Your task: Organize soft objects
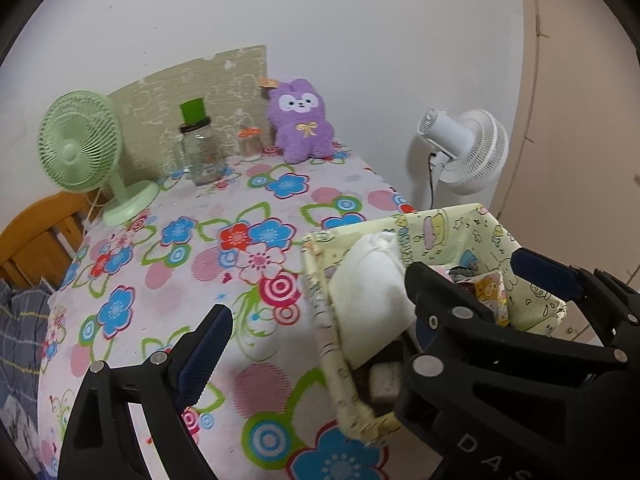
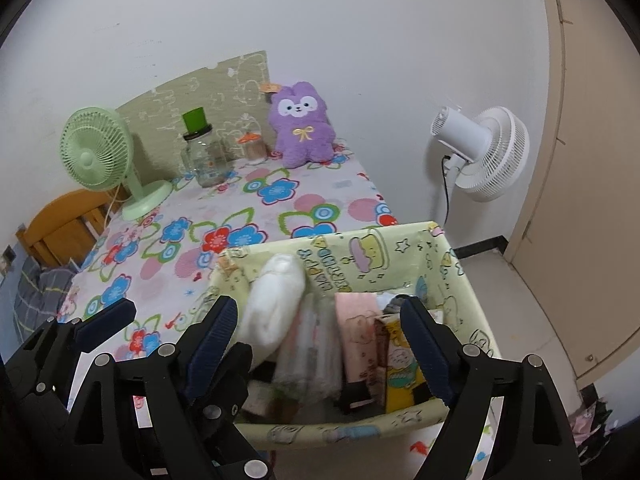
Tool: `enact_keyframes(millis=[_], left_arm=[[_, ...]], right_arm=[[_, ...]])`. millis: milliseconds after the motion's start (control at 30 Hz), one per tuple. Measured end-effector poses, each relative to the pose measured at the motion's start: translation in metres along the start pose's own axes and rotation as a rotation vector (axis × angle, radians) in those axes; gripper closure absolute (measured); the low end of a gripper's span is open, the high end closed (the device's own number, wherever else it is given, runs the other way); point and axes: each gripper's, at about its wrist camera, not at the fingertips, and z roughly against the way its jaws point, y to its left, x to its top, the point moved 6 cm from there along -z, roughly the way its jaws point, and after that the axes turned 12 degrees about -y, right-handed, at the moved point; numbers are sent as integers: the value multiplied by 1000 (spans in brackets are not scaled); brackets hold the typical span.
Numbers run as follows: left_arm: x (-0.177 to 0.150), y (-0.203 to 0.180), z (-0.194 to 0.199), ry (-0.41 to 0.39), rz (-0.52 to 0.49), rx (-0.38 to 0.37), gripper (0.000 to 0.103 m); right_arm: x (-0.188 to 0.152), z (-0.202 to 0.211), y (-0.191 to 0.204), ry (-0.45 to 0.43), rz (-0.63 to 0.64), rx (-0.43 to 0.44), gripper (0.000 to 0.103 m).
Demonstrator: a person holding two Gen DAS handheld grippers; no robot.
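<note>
A pale yellow cartoon-print fabric basket [image 2: 460, 280] stands at the right edge of the flowered table [image 1: 160, 272]. A white soft bundle [image 2: 276, 304] leans in its left end beside clear and pink packs [image 2: 356, 336]. My right gripper [image 2: 320, 340] hangs open over the basket; the packs lie between its fingers and the pads touch none of them. My left gripper [image 1: 316, 312] is open too, straddling the basket's [image 1: 460, 232] left rim by the white bundle [image 1: 368, 280]; one of its fingers [image 2: 106, 320] shows at the left. A purple plush [image 1: 302, 124] sits upright at the table's far edge.
A green desk fan [image 1: 80, 148], a glass jar with a green cup on top [image 1: 200, 152] and a small orange-lidded jar [image 1: 250, 144] stand along the back. A white fan [image 2: 480, 152] stands on the floor at the right, a wooden chair [image 1: 36, 236] at the left, a door [image 2: 580, 200] far right.
</note>
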Motion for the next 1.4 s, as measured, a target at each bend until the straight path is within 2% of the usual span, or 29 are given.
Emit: enact_keyframes(millis=[300,833,1400], left_arm=[[-5,29,30,-36,47,62,4],[-20,83,95,-111,136,162,1],[-29,113,149,-190,173,215,0]], right_arm=[[0,24,29,-39,40,33,17],[-5,75,78,-109,83,112,9],[-6,125,93,-210,90,126,4]])
